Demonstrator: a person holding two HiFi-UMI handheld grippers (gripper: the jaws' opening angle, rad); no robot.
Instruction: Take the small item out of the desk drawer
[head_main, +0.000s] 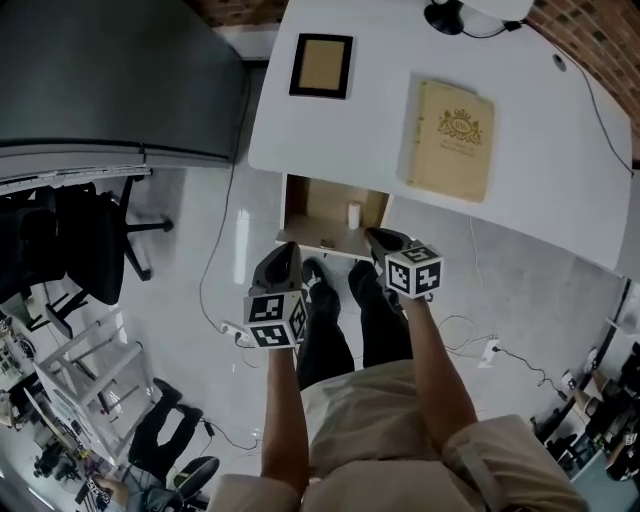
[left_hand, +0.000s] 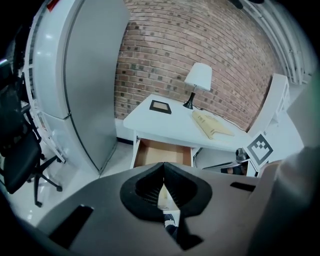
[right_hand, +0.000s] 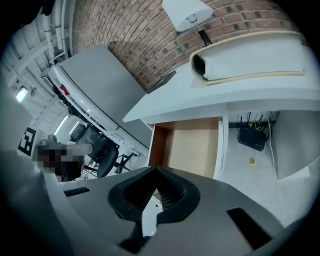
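The wooden drawer (head_main: 318, 205) stands pulled out from under the white desk (head_main: 380, 120). A small white upright item (head_main: 353, 213) sits in it toward the right side. My left gripper (head_main: 285, 252) hovers just short of the drawer's front edge at the left, jaws shut with nothing between them. My right gripper (head_main: 382, 240) hangs by the drawer's front right corner, likewise shut and empty. The left gripper view shows the open drawer (left_hand: 162, 152) beyond the closed left gripper (left_hand: 163, 166). In the right gripper view the drawer (right_hand: 192, 145) lies past the right gripper (right_hand: 156, 170), and the item is hidden.
On the desk lie a framed picture (head_main: 321, 65), a cream book (head_main: 453, 140) and a lamp base (head_main: 445, 15). A grey cabinet (head_main: 110, 80) stands left of the desk, with an office chair (head_main: 70, 240) near it. A router (right_hand: 252, 137) and cables sit on the floor under the desk.
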